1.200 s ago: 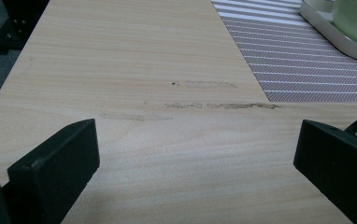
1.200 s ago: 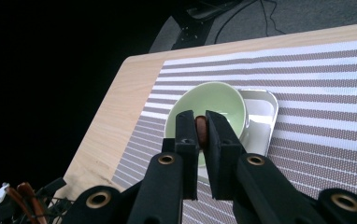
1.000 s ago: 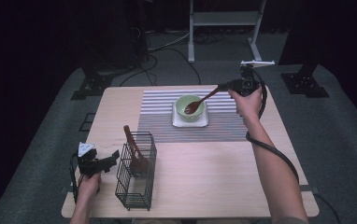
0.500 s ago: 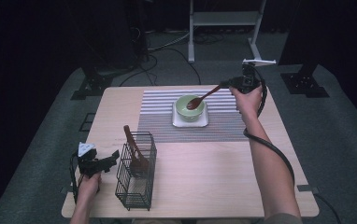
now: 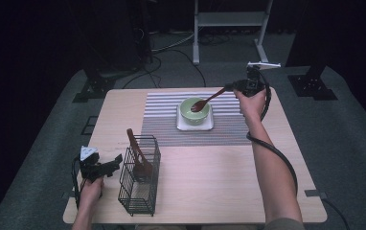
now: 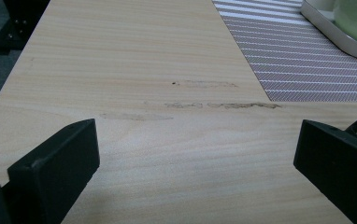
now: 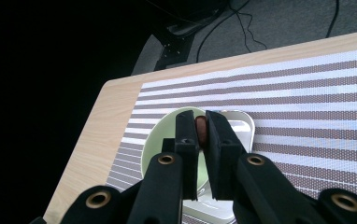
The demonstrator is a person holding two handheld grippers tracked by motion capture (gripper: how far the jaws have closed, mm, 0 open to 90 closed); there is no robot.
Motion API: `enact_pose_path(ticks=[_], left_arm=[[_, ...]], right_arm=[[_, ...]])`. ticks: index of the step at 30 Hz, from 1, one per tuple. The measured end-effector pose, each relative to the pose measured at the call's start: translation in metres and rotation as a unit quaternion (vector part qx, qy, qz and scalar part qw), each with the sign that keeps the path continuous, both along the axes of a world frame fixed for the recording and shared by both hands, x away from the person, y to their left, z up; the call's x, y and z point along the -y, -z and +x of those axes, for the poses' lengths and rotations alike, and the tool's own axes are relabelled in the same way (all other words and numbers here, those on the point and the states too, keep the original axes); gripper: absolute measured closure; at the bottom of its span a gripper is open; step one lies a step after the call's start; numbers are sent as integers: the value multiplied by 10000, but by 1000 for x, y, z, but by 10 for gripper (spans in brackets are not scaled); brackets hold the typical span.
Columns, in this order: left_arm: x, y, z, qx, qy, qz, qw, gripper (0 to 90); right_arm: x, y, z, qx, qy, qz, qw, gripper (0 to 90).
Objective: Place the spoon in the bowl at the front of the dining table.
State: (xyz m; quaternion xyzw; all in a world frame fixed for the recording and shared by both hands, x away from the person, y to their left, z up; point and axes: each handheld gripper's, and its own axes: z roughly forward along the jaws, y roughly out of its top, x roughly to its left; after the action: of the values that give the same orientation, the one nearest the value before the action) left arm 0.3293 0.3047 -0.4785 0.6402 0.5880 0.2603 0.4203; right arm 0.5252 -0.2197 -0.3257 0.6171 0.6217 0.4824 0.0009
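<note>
Dark floor surrounds your wooden table (image 5: 219,177), with a striped mat (image 5: 162,127) across its far half. Your right gripper (image 5: 230,87) is clenched on the handle of a wooden spoon (image 5: 207,100), whose head dips into the green bowl (image 5: 190,114) on a white tray (image 5: 210,125). Your left gripper (image 5: 111,165) rests with jaws spread wide just beside the wire basket (image 5: 135,191).

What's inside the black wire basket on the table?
In the black wire basket, a brown wooden utensil stands tilted, its handle poking above the rim. Its lower end is blurred behind the mesh, so anything else inside can't be told.
</note>
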Motion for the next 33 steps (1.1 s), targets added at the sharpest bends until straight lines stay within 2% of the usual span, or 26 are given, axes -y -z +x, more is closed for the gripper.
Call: enact_pose_path(ticks=[18,33], left_arm=[[-1,0,0,-13,-5,-15,10000,0],[1,0,0,5,-1,13,10000,0]], right_arm=[[3,24,3,-141,33,86,9999,834],[-5,42,11,-262,112,149,9995,833]])
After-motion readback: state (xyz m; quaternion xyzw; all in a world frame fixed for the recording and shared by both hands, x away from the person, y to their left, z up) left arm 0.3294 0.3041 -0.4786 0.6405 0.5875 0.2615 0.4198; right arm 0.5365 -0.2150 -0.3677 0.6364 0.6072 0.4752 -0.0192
